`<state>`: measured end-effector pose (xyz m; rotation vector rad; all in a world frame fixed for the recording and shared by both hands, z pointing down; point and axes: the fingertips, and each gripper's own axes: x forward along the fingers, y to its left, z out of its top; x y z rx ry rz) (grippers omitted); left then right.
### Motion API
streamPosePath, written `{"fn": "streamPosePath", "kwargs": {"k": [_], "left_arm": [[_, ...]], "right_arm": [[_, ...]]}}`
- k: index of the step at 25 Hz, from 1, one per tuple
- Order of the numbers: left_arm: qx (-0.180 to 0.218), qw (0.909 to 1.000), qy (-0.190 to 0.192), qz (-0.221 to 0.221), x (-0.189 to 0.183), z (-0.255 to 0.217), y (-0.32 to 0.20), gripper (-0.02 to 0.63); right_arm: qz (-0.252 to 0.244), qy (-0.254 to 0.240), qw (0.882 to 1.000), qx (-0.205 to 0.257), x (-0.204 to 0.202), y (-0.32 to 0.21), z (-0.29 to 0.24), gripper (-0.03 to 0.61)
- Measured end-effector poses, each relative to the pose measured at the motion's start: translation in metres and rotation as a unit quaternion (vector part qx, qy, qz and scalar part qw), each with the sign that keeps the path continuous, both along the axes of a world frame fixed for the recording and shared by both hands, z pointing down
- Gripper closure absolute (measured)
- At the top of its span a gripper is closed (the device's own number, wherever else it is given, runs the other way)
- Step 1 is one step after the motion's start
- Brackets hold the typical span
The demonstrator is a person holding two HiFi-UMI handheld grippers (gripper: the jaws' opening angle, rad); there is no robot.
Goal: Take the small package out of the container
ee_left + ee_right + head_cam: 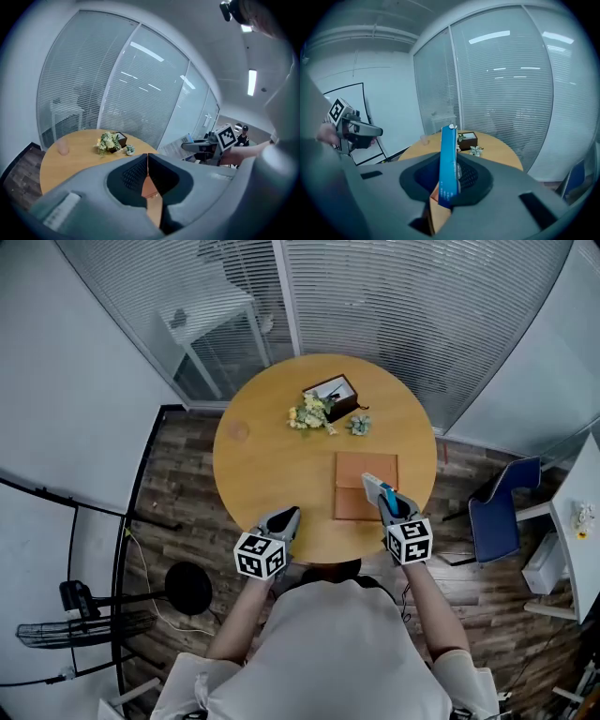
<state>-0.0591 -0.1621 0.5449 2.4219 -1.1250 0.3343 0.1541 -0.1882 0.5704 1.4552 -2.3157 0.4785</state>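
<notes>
My right gripper (379, 487) is shut on a slim blue small package (372, 481), which it holds above the near right part of a flat brown container (362, 471) lying on the round wooden table (272, 465). In the right gripper view the blue package (449, 161) stands on edge between the jaws, with the brown container (436, 216) showing below it. My left gripper (288, 517) hangs over the table's near edge, to the left of the container. Its jaws (147, 169) meet at the tips with nothing between them.
At the table's far side stand a dark box (333, 392), a bunch of pale flowers (309, 414) and a small plant (360, 425). A pinkish cup (63, 147) is on the table's left. A blue chair (500, 514) is to the right and a black stand (190, 589) on the floor to the left.
</notes>
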Motion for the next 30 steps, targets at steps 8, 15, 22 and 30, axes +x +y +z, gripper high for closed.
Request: {"fn": "streamPosePath", "kwargs": {"k": [8,15,22,30], "left_arm": [[0.025,0.9969,0.022,0.071,-0.010,-0.032,0.013,0.594],[0.060,0.9929,0.017,0.101,-0.014,-0.054,0.028,0.594],[0.113,0.9873,-0.006,0.112,0.004,-0.080,0.037,0.594],[0.120,0.9885,0.010,0.091,0.027,-0.096,0.046,0.594]], "right_arm": [[0.069,0.014,0.996,0.062,-0.005,0.041,-0.060,0.528],[0.124,0.017,0.987,0.099,0.003,0.090,-0.096,0.526],[0.154,0.001,0.980,0.126,0.026,0.127,-0.120,0.526],[0.134,-0.011,0.981,0.143,0.054,0.134,-0.135,0.526]]}}
